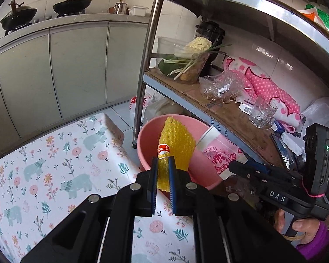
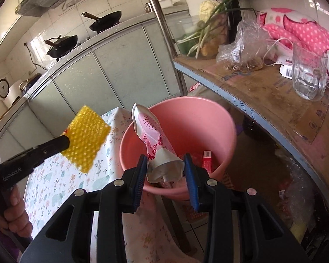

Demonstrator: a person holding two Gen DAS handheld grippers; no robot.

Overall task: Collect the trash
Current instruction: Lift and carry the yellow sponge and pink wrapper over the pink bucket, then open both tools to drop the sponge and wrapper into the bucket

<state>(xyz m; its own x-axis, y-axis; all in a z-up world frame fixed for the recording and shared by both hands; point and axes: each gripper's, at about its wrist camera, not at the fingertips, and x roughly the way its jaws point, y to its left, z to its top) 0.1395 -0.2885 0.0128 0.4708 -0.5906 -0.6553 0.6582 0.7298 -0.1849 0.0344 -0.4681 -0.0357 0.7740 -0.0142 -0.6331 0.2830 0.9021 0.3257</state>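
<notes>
Shelf rack (image 1: 208,109) crowds pink bucket (image 2: 208,118) beside flowered table (image 1: 54,153).

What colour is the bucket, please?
Pink, plain; the bucket shows best in the right wrist view.

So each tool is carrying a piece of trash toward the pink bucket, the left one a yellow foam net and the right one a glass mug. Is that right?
Nearly. The right tool holds a crushed pink paper cup, not a glass mug, as the right wrist view shows. The mug stands on the shelf. The left tool does carry the yellow foam net toward the pink bucket.
</notes>
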